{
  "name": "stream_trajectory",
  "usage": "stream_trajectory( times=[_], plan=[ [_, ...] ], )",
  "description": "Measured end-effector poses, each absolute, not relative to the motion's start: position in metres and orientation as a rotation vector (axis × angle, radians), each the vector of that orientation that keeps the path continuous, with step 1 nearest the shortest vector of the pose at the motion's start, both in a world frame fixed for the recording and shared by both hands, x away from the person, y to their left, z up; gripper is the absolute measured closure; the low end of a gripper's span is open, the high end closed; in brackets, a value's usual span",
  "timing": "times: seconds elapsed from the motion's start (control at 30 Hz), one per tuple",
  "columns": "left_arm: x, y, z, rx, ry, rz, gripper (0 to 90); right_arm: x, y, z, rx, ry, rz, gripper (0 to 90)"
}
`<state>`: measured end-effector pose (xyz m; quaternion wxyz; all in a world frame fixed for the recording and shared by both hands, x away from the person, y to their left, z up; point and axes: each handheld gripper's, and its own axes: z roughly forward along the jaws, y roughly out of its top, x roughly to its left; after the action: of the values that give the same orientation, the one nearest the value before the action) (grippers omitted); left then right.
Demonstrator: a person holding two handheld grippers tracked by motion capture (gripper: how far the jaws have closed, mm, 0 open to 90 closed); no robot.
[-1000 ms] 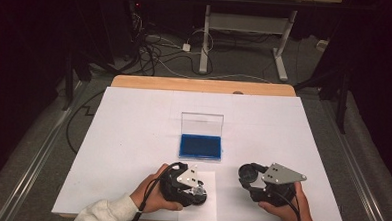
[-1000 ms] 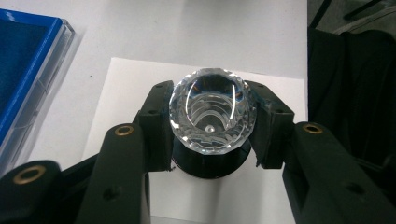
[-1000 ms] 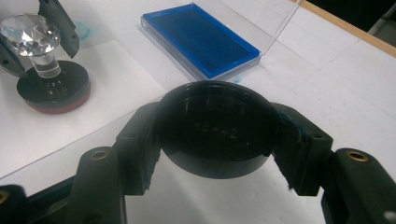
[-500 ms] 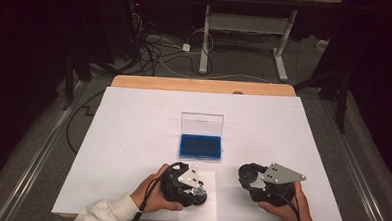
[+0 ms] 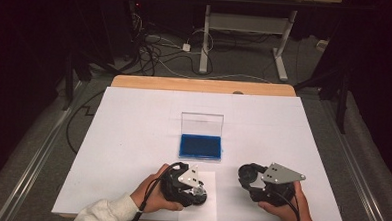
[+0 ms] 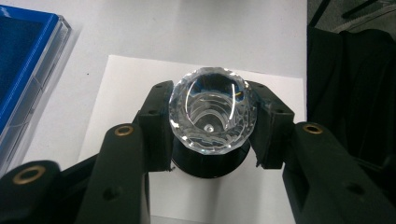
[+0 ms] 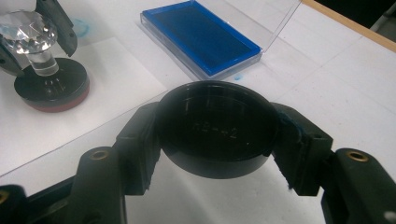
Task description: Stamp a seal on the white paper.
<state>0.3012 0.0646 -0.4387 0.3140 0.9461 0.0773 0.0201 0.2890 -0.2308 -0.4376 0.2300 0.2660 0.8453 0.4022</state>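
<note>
The left gripper (image 6: 212,140) pinches one stamp (image 6: 212,114) by its clear, sparkly handle, cut like a big gem. The stamp's round black base has a red underside and sits on one small white paper (image 6: 135,79) near the table's front edge. The right gripper (image 7: 215,154) pinches one round black cap (image 7: 215,128), held just above the table. Farther back lies one ink pad (image 5: 201,146), deep blue, with its clear lid standing up.
</note>
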Motion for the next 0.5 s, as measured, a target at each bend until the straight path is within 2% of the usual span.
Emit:
stream_trajectory(
  times=[0.5],
  plan=[
    [0.3013,0.0647,-0.4392,2.492,0.208,0.049,54.5,0.2888,-0.2299,-0.4382,0.732,2.327,1.094,38.3]
  ],
)
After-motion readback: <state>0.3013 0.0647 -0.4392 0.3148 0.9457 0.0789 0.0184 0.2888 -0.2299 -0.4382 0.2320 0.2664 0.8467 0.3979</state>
